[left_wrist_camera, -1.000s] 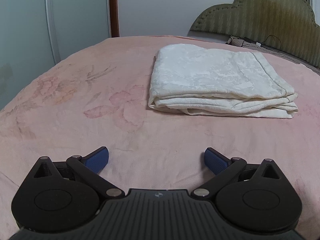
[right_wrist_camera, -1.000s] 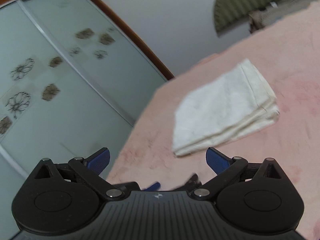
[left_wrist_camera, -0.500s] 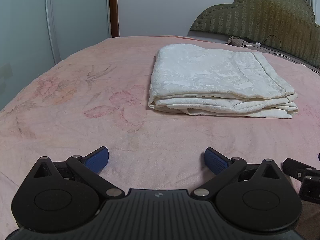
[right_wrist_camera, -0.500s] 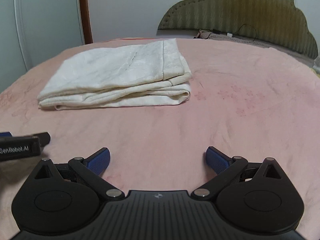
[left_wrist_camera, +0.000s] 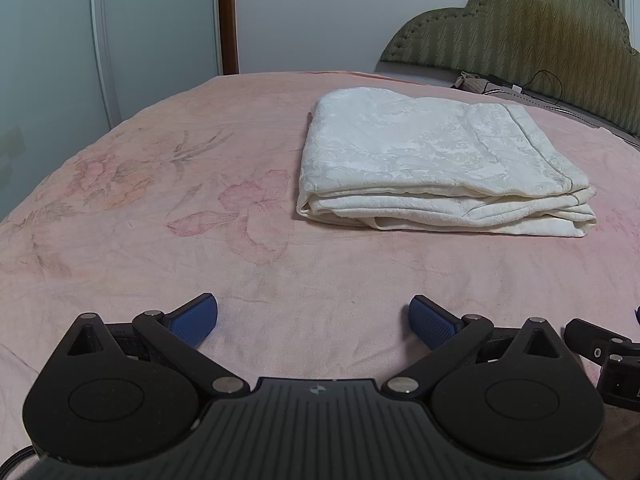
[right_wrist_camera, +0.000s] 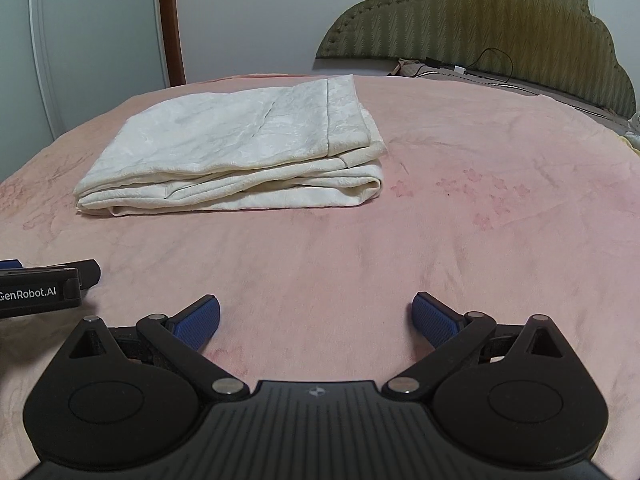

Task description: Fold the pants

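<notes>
The cream-white pants (left_wrist_camera: 436, 164) lie folded into a flat stack on the pink bedspread (left_wrist_camera: 160, 208). They also show in the right wrist view (right_wrist_camera: 240, 152), to the left of centre. My left gripper (left_wrist_camera: 314, 320) is open and empty, low over the bedspread, well short of the stack. My right gripper (right_wrist_camera: 316, 320) is open and empty too, beside the left one. Part of the right gripper's body shows at the right edge of the left wrist view (left_wrist_camera: 608, 356). The left gripper's body shows at the left edge of the right wrist view (right_wrist_camera: 44, 284).
An olive padded headboard (left_wrist_camera: 540, 36) stands at the back right with a black cable (left_wrist_camera: 536, 84) and small items at its foot. Sliding wardrobe doors (left_wrist_camera: 60, 48) and a brown door frame (left_wrist_camera: 228, 16) stand beyond the bed's left edge.
The right gripper swung from a tilted view of the wardrobe down to level beside the left one. The left gripper and the folded pants stayed put.
</notes>
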The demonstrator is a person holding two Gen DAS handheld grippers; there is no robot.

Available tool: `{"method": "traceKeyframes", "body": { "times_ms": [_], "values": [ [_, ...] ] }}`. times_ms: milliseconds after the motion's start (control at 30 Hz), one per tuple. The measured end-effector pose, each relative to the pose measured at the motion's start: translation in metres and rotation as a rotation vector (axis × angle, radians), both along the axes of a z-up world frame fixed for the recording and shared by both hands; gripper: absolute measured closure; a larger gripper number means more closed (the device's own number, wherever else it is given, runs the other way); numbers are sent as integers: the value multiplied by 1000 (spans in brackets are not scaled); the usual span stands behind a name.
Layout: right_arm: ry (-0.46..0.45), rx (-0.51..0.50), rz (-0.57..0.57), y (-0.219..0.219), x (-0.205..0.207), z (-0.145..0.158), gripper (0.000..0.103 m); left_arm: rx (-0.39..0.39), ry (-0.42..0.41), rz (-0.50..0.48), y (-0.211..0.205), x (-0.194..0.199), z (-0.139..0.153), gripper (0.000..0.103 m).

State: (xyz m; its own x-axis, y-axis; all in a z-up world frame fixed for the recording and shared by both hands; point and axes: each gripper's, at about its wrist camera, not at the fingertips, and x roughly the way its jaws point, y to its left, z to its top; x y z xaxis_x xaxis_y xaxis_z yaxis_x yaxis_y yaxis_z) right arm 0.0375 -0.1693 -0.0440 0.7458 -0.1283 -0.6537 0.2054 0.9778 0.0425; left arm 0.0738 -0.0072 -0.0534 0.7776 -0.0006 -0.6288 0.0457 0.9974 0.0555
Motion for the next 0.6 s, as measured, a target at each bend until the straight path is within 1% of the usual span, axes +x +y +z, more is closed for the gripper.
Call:
{"method": "traceKeyframes", "body": {
  "times_ms": [233,333,400,467,600],
  "values": [
    [0,-6,13,0,1,1,0,0,0,0,0,0,0,0],
    [-9,-25,87,3,4,6,0,0,0,0,0,0,0,0],
    [-5,-43,114,5,5,7,0,0,0,0,0,0,0,0],
    [11,-35,117,5,7,2,0,0,0,0,0,0,0,0],
    [5,-13,113,4,7,0,0,-1,0,0,0,0,0,0]
  ]
}}
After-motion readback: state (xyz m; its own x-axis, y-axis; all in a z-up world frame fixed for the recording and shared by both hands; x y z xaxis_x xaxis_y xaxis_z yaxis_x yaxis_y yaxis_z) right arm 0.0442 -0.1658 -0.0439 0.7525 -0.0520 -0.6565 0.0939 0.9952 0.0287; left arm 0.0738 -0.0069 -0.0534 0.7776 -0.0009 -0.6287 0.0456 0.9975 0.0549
